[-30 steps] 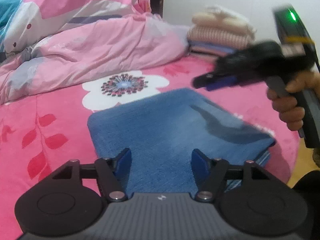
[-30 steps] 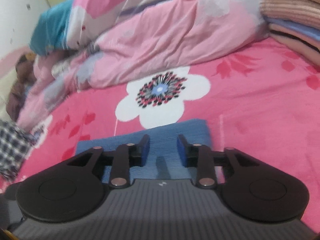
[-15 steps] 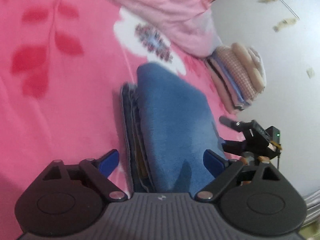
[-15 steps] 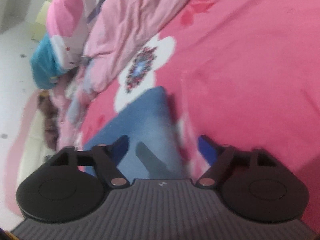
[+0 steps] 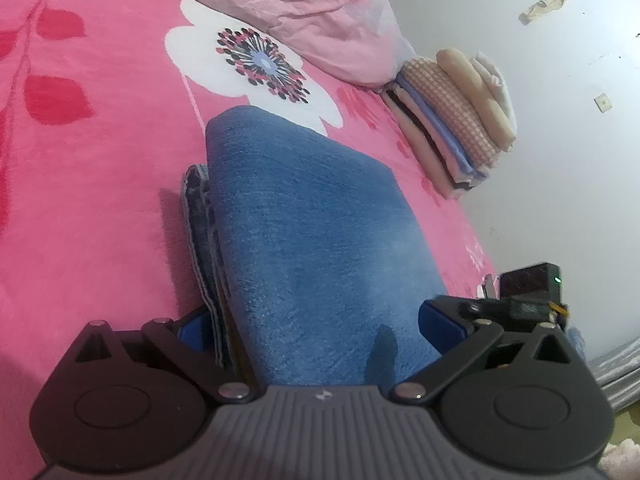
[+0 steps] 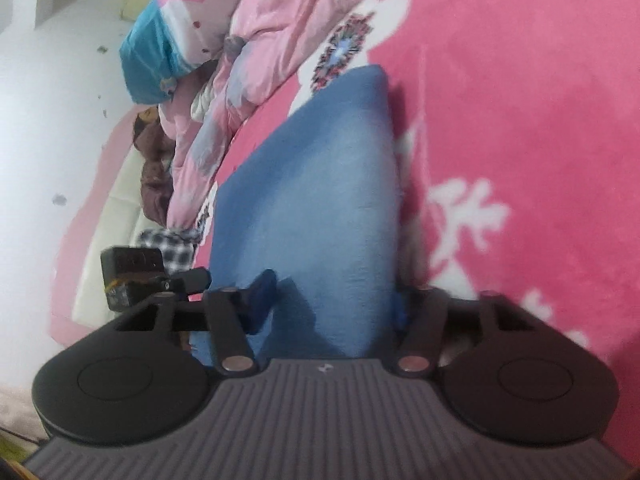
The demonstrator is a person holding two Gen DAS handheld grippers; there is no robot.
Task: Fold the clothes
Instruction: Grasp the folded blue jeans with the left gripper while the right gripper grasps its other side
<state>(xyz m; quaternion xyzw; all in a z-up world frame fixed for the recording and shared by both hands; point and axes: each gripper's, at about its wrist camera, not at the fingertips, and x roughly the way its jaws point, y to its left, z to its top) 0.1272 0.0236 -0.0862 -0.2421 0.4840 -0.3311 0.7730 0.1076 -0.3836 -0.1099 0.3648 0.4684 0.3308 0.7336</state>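
Jeans are lying folded into a thick blue bundle on the pink flowered blanket, right in front of both claws. They are looking soft but heavy, and the stacked layers are showing their edges along one side.

The left gripper is opening as wide as it goes. Its blue pads are sitting on either side of the near end of the bundle, not squeezing it. The right gripper is closing, with the other end of the bundle between its pads. The picture is too blurry to say if they are pressing yet.

A good place to hold, I think, is low at each end, so all the layers are getting pinched together. Grabbing only the top layer would probably let the fold fall open.

Farther back, a stack of folded clothes is sitting near the wall. A crumpled pink quilt is lying beyond the white flower print.
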